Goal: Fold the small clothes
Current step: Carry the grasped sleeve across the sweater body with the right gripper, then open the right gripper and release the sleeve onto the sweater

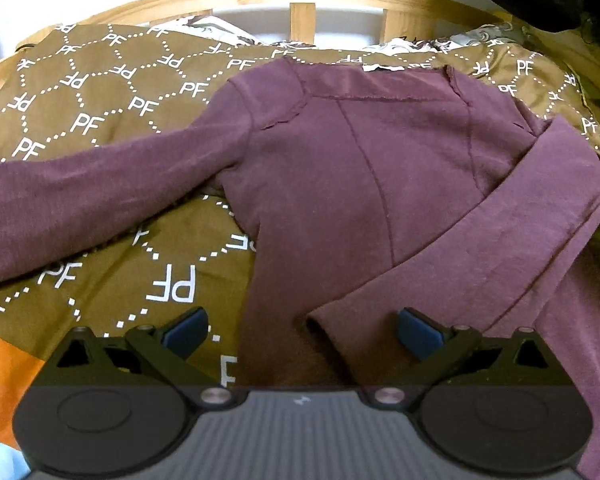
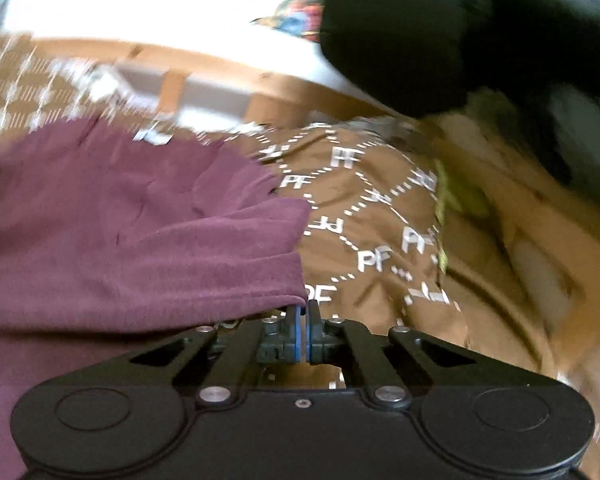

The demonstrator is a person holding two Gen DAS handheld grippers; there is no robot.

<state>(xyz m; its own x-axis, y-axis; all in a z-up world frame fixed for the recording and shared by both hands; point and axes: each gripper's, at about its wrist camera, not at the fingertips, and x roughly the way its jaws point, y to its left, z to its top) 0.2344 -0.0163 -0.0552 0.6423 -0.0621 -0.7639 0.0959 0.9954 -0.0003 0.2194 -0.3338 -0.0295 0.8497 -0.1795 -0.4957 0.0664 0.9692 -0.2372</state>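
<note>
Seemingly mid-fold, the maroon long-sleeved top (image 1: 360, 168) lies flat on the brown bedspread (image 1: 100, 120), one sleeve (image 1: 500, 240) crossed over its body; the left gripper (image 1: 302, 334) hovers with fingers apart, the right gripper (image 2: 303, 320) pinches shut at the top's edge, so next comes folding the outstretched sleeve (image 1: 80, 208).

matt knit top (image 1: 380, 168), smooth printed bedspread (image 1: 100, 120)

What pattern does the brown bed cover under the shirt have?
The brown bed cover has white dotted hexagons with "PF" letters, clearest in the left wrist view.
</note>
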